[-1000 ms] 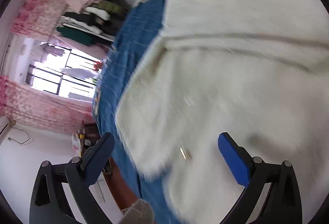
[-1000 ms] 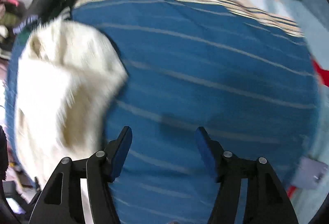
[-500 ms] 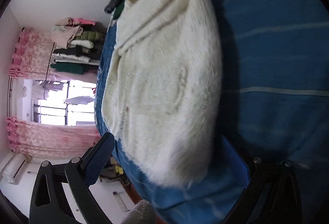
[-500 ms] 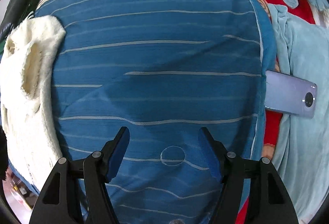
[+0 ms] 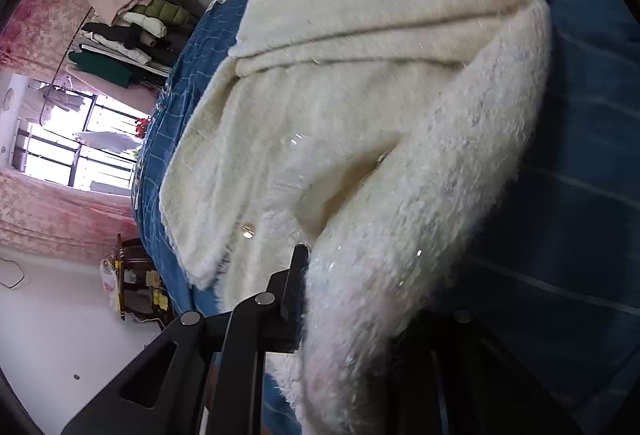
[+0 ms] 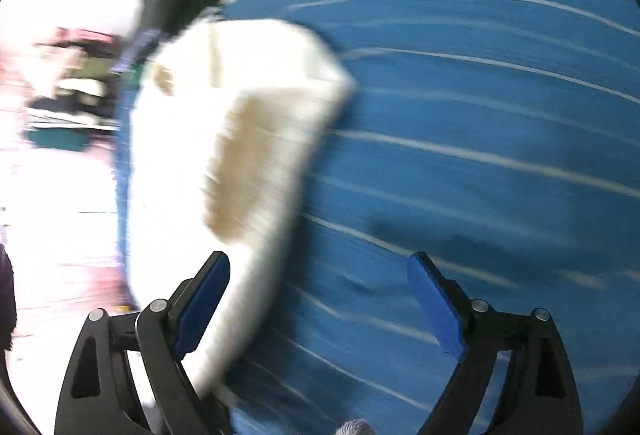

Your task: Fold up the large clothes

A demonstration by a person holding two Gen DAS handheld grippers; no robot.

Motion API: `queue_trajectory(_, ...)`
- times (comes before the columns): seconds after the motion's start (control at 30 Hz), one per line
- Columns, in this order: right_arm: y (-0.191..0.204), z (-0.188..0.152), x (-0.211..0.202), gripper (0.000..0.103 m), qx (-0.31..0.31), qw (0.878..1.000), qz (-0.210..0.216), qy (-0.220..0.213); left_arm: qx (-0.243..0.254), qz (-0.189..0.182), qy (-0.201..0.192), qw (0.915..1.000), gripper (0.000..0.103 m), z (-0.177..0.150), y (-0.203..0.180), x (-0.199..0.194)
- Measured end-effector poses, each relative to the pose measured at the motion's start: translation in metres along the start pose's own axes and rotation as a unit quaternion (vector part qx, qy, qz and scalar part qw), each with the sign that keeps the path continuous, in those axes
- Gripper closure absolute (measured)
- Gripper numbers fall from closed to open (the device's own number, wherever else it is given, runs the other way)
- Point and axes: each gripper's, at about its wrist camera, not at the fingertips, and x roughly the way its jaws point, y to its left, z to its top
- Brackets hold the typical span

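Since half a second back, the left gripper (image 5: pixel 352 299) has been closed onto the fluffy cream sweater's (image 5: pixel 340 107) near edge, which is now lifted and folded over. The sweater lies on the blue striped bedsheet (image 6: pixel 480 155). The right gripper (image 6: pixel 320 307) is held wide apart, nothing gripped, blurry view.
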Motion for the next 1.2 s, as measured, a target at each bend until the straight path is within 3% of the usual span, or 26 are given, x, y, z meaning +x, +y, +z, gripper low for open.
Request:
queue_trajectory(0.1, 0.011, 0.015, 0.027, 0.011, 0.030, 0.997, 0.072, 0.008, -0.006, -0.013, -0.002, 0.9999, 0.087, 0.005, 0.019, -0.006)
queue_trajectory(0.2, 0.012, 0.024, 0.067, 0.012, 0.074, 0.993, 0.080, 0.053, -0.012, -0.033, -0.006, 0.9994, 0.087, 0.010, 0.035, -0.001)
queue_trajectory(0.3, 0.012, 0.024, 0.095, 0.065, 0.122, 0.985, 0.091, 0.079, -0.015, -0.061, -0.011, 0.9980, 0.087, 0.012, 0.050, 0.005)
queue_trajectory(0.33, 0.015, 0.023, 0.094, 0.069, 0.135, 0.985, 0.082, 0.077, -0.015, -0.071, -0.013, 0.9973, 0.087, 0.013, 0.057, 0.007)
queue_trajectory(0.43, 0.045, 0.017, 0.067, 0.074, 0.121, 0.990, 0.064, 0.041, -0.018, -0.111, -0.020, 0.9934, 0.087, 0.018, 0.084, 0.011)
queue_trajectory(0.6, 0.129, -0.001, 0.015, 0.074, 0.088, 0.996, 0.032, 0.006, -0.052, -0.186, -0.023, 0.9809, 0.086, 0.033, 0.168, 0.022)
queue_trajectory(0.67, 0.180, 0.006, 0.013, 0.074, 0.072, 0.997, -0.005, 0.001, -0.071, -0.212, -0.009, 0.9746, 0.083, 0.044, 0.198, 0.036)
queue_trajectory(0.8, 0.261, 0.027, 0.047, 0.074, 0.046, 0.997, -0.063, 0.010, -0.136, -0.259, 0.017, 0.9561, 0.083, 0.064, 0.260, 0.090)
queue_trajectory(0.87, 0.301, 0.041, 0.083, 0.074, 0.034, 0.995, -0.095, 0.023, -0.168, -0.285, 0.034, 0.9429, 0.082, 0.069, 0.286, 0.129)
queue_trajectory(0.93, 0.332, 0.067, 0.123, 0.072, 0.016, 0.991, -0.131, 0.037, -0.195, -0.295, 0.045, 0.9342, 0.081, 0.070, 0.309, 0.163)
queue_trajectory(1.0, 0.354, 0.073, 0.158, 0.070, 0.010, 0.985, -0.163, 0.051, -0.220, -0.302, 0.065, 0.9252, 0.079, 0.070, 0.326, 0.199)
queue_trajectory(1.1, 0.375, 0.081, 0.223, 0.060, -0.004, 0.975, -0.204, 0.085, -0.273, -0.340, 0.109, 0.8934, 0.074, 0.061, 0.344, 0.254)
queue_trajectory(1.13, 0.376, 0.088, 0.243, 0.054, -0.001, 0.974, -0.209, 0.090, -0.293, -0.356, 0.127, 0.8782, 0.072, 0.056, 0.348, 0.271)
queue_trajectory(1.2, 0.380, 0.094, 0.259, 0.044, 0.011, 0.976, -0.200, 0.092, -0.312, -0.373, 0.135, 0.8634, 0.069, 0.051, 0.354, 0.285)
